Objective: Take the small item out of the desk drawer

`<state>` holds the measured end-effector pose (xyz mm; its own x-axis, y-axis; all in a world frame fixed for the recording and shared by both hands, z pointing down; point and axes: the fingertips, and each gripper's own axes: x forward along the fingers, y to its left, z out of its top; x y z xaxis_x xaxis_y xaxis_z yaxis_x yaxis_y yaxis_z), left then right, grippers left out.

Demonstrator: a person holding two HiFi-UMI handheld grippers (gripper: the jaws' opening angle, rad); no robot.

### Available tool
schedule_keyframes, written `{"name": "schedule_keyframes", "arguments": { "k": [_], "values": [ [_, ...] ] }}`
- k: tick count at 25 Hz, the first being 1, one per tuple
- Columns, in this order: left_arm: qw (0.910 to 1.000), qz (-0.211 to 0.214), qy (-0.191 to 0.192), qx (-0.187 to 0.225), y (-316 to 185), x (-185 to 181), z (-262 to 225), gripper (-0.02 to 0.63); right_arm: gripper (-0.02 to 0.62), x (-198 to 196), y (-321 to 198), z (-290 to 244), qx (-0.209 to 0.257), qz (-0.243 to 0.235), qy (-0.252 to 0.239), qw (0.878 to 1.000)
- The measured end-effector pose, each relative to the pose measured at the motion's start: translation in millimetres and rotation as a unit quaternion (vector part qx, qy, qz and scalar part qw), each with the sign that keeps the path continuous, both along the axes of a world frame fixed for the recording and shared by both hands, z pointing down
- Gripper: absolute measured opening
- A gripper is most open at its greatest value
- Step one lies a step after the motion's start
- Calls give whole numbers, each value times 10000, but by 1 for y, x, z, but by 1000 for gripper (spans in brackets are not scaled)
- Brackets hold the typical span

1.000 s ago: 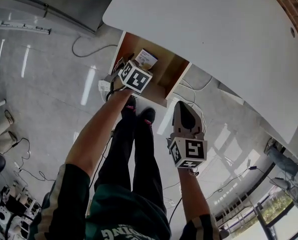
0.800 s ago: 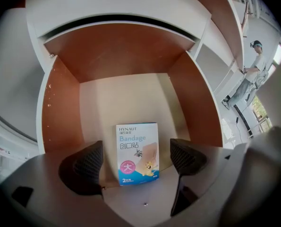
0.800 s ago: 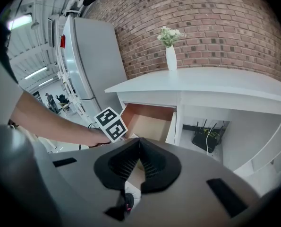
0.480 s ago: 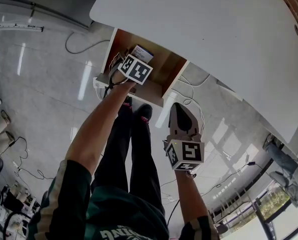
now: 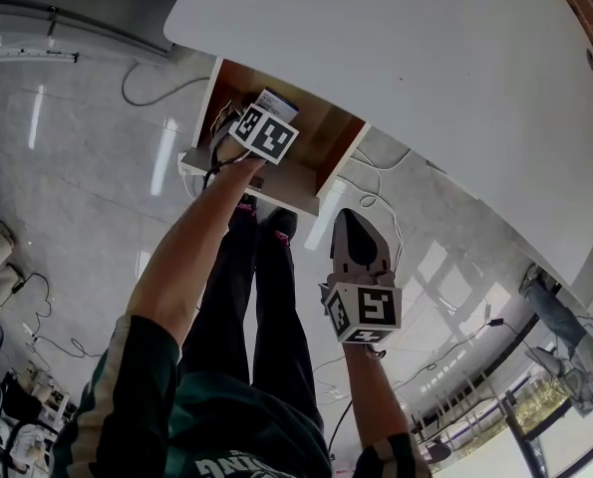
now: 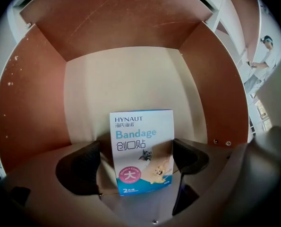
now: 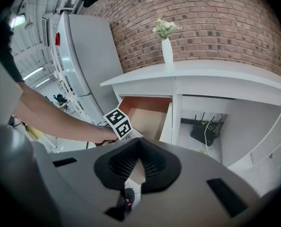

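Note:
The wooden desk drawer point(image 5: 321, 137) stands pulled out from under the white desk point(image 5: 426, 68). Inside it a small white-and-blue bandage box point(image 6: 141, 150) stands upright; its top shows in the head view point(image 5: 275, 102). My left gripper point(image 6: 135, 148) points steeply down into the drawer. Its jaws have just been opening and stand wide, with the box between the pads point(image 6: 83, 167). The left pad is clear of the box and the right one is at its edge. My right gripper point(image 7: 139, 144) hangs shut and empty to the right of the drawer point(image 5: 350, 222).
Cables and a power strip point(image 5: 198, 162) lie on the floor by the drawer's left side. A router point(image 7: 204, 134) sits in the opening under the desk. A vase of flowers point(image 7: 167, 51) stands on the desktop. The person's legs point(image 5: 266, 287) are below the drawer front.
The left gripper has sunk into the drawer, down over the bandage box. The right gripper has hardly shifted.

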<state>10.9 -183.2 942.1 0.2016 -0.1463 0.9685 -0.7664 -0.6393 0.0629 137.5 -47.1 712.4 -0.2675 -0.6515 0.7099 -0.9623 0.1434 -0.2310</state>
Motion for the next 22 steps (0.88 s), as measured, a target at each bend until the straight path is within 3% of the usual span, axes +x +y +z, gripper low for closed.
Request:
{"name": "schedule_keyframes", "arguments": {
  "k": [6, 8, 22],
  "values": [
    [10000, 33, -82, 24, 0, -1, -2, 468, 23, 2, 0, 2, -22, 10, 11, 10000],
    [9999, 57, -104, 32, 1, -2, -3, 422, 25, -1, -1, 0, -31, -2, -15, 10000],
    [9999, 75, -72, 62, 4, -9, -15, 416, 23, -8, -7, -11, 21, -19, -83, 10000]
  ]
}}
